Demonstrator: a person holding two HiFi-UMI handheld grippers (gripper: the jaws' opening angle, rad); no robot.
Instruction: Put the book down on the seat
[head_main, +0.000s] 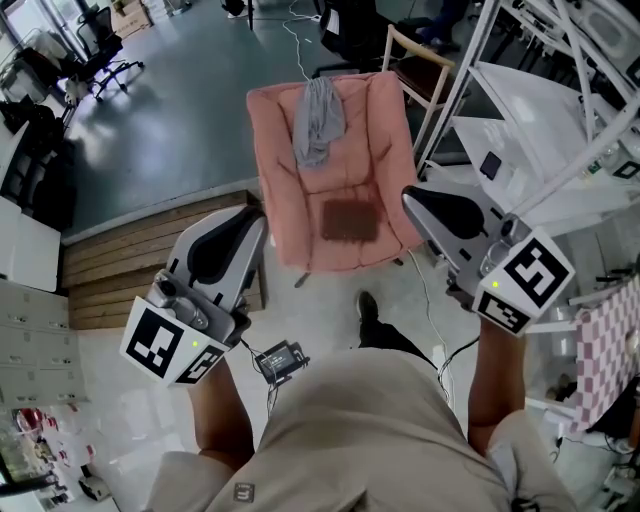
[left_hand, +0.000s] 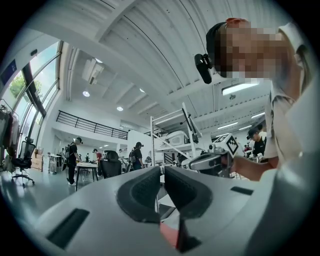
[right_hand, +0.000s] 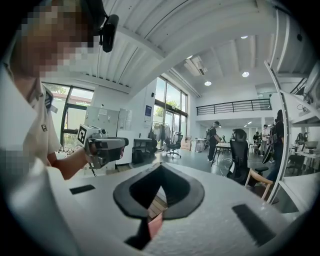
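The big pink chair (head_main: 380, 130) stands on the floor in front of the person. A grey cloth (head_main: 318, 120) hangs over its back. The dark red-brown book (head_main: 350, 220) lies flat in the middle of the seat (head_main: 345, 256). Nothing is touching it.

The left gripper (head_main: 248, 228) is held up on the left of the chair. Its jaws are pressed together and there is nothing between them. The right gripper (head_main: 412, 200) is held up on the right of the chair. Its jaws are pressed together too, and it holds nothing. Both grippers tip upward, so their own cameras see the room and the roof, not the chair.

The book lies ahead of the grippers and below them, in the gap between the two. The right gripper looks nearer to it, just past the book's right edge in the head view. The left one is farther off, out by the chair's left arm. The book's longer side seems to run across the seat from left to right, but it is close to square, so that is hard to tell.

I think the job is done, because the book is on the seat and both grippers are free.
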